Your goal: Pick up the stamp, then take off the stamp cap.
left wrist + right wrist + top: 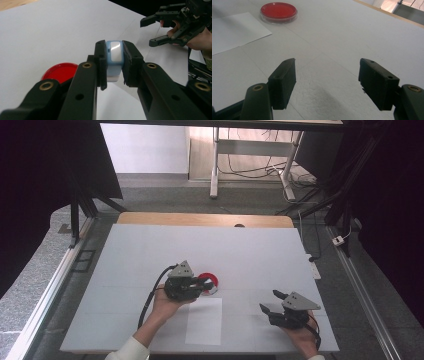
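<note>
The left tongs pinch a small pale-blue block with a glossy white face above the matte white tabletop, beside a round red dish. The right tongs stand spread, nothing between them, near a flat paper sheet.

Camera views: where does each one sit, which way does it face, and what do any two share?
High view: above the near table edge, looking forward and down; forearms, left claw, right claw.
Left gripper view: rides the left claw, looking along jaws shut on a small light-blue plastic block with a silver face; right claw beyond.
Right gripper view: rides the open right claw, facing across the table.
Shared: round red lidded dish.
</note>
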Demonstrator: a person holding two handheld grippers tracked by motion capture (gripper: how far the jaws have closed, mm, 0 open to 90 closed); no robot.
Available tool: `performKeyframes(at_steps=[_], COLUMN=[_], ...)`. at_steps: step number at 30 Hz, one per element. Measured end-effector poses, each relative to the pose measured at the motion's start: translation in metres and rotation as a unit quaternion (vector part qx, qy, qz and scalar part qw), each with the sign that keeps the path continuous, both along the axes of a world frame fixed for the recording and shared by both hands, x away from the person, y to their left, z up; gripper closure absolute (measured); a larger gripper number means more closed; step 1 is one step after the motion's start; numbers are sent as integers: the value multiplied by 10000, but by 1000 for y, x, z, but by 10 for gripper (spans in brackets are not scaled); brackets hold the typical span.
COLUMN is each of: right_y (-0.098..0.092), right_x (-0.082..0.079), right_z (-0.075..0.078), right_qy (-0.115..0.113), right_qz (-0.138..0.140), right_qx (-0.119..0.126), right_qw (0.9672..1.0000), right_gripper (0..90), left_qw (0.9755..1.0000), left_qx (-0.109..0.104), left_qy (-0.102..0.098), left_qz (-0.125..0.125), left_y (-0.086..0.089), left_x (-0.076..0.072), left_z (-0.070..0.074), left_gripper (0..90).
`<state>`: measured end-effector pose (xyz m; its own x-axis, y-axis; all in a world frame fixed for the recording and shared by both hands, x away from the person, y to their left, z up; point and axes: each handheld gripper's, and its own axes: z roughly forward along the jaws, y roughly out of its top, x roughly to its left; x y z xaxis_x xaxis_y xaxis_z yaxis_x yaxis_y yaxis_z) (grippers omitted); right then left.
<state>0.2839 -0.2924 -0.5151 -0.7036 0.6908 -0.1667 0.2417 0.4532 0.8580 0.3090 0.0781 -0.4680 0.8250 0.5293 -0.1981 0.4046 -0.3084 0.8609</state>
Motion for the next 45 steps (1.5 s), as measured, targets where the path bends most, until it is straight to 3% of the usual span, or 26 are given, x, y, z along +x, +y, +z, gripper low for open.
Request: performKeyframes(at_steps=[13, 24, 27, 40, 45], right_y=[0, 0, 4, 18, 28], right_x=[3, 1, 1, 0, 0], right_z=[-1, 1, 3, 4, 5], right_qy=[-11, -20, 5, 49, -74], right_qz=[-108, -74, -58, 109, 106], right_qx=[-27, 8, 130, 160, 164], right_qw=[9999, 10000, 9999, 9998, 9998], right_gripper=[299, 299, 299, 300, 312], left_qw=[9999, 9999, 9999, 9999, 9999], left_qx=[31, -76, -85, -94, -107], left_qy=[-8, -33, -32, -37, -60], left_qz=[-167, -114, -108, -110, -54], left_y=[-8, -7, -6, -5, -5], left_x=[1, 1, 1, 1, 1], left_z=[-5, -2, -2, -1, -1], left_gripper=[751, 751, 750, 750, 750])
